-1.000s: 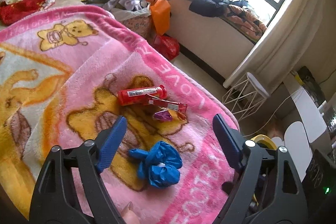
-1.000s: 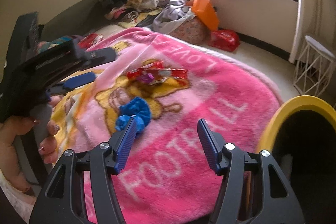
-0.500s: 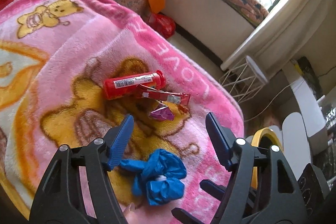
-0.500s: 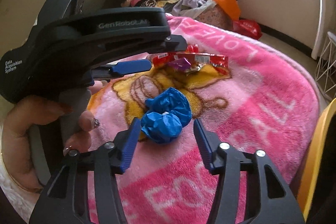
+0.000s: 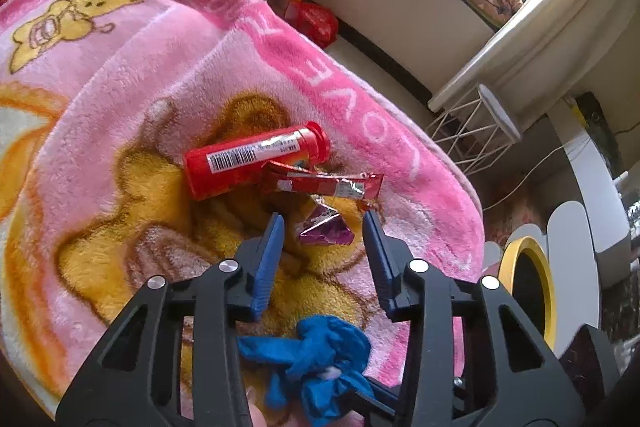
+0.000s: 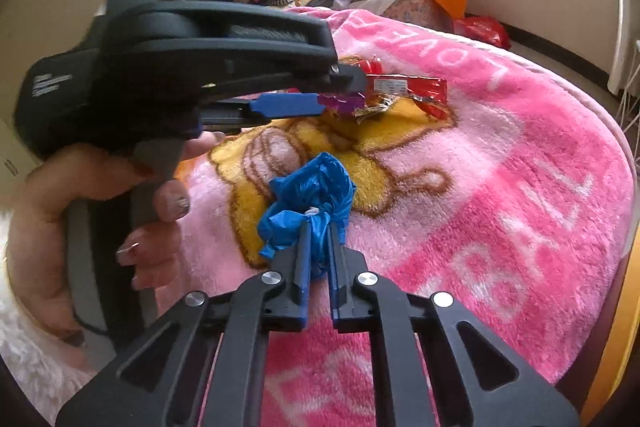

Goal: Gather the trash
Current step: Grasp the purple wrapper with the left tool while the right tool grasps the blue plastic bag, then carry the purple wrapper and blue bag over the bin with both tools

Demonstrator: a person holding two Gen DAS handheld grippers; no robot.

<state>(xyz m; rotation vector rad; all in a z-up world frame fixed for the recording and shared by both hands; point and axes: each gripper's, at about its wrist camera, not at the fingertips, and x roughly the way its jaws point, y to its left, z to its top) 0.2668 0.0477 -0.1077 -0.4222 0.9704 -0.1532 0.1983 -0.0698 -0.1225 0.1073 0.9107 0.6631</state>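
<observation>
Right claw [image 6: 318,227] clamped on crumpled blue plastic bag [image 6: 310,187] lying on pink blanket [image 6: 520,163]. Left claw [image 5: 322,231] apart, fingers either side of purple foil wrapper [image 5: 326,229], just short of red wrapper [image 5: 324,183] and red tube [image 5: 256,159]. Yellow-rimmed bin [image 5: 528,295] beside bed.

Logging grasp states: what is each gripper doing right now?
Left gripper: open, straddling the purple foil wrapper.
Right gripper: shut on the crumpled blue plastic bag.
</observation>
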